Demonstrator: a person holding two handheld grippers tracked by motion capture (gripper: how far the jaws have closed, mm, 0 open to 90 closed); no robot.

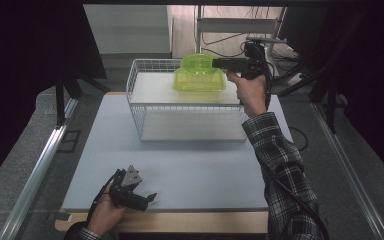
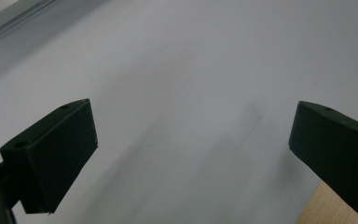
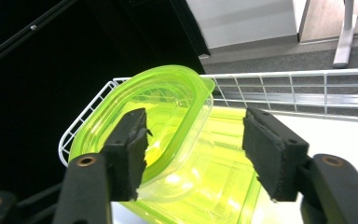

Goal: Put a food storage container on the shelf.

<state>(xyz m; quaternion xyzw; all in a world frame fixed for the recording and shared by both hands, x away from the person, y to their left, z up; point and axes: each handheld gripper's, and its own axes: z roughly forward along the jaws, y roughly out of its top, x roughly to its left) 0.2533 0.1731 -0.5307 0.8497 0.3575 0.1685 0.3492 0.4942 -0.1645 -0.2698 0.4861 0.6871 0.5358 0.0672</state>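
Nearest the camera, the left gripper (image 1: 139, 192) rests released on the tabletop (image 1: 190, 165). Farther off, the right gripper (image 3: 193, 144) stands parted around the green container (image 3: 168, 140) in the wire basket (image 1: 145, 75) (pads apparently clear); best withdraw straight back without snagging its rim
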